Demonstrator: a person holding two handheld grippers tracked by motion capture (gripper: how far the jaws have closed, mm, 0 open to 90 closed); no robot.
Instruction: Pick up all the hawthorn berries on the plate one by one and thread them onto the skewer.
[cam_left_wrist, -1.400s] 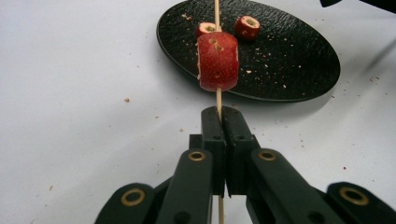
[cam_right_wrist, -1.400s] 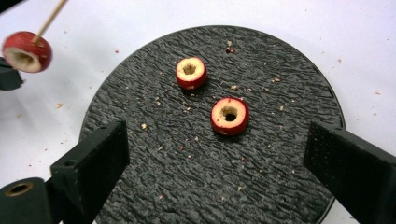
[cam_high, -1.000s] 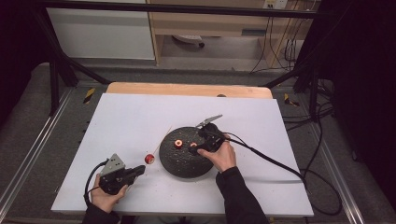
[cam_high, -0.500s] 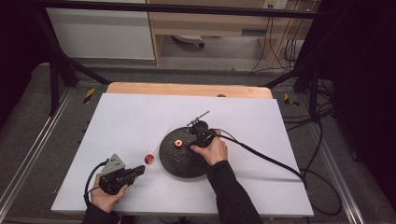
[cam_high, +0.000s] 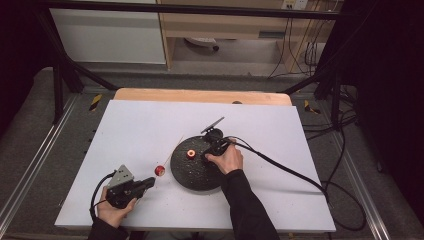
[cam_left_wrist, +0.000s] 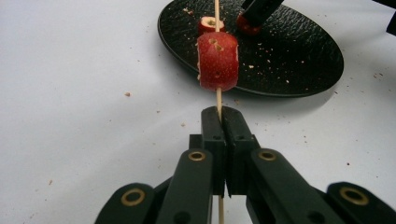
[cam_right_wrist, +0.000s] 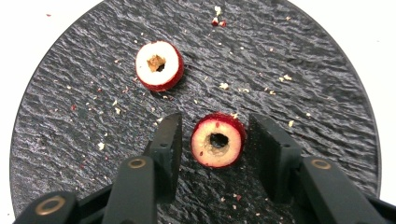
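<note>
Your left hand-held gripper stays out of the way on the bench, its jaws clamped tight on the wooden skewer so the stick holds steady with one red fruit ring threaded on it. Your right hand-held gripper has just been closing around the next cored ring on the black slate plate; a sliver of gap shows each side. That ring lies flat, pale flesh up, hole centred. A second ring waits nearby.

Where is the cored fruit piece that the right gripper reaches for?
In the right gripper view, the fruit piece lies on the black plate, between the right gripper jaws.
</note>
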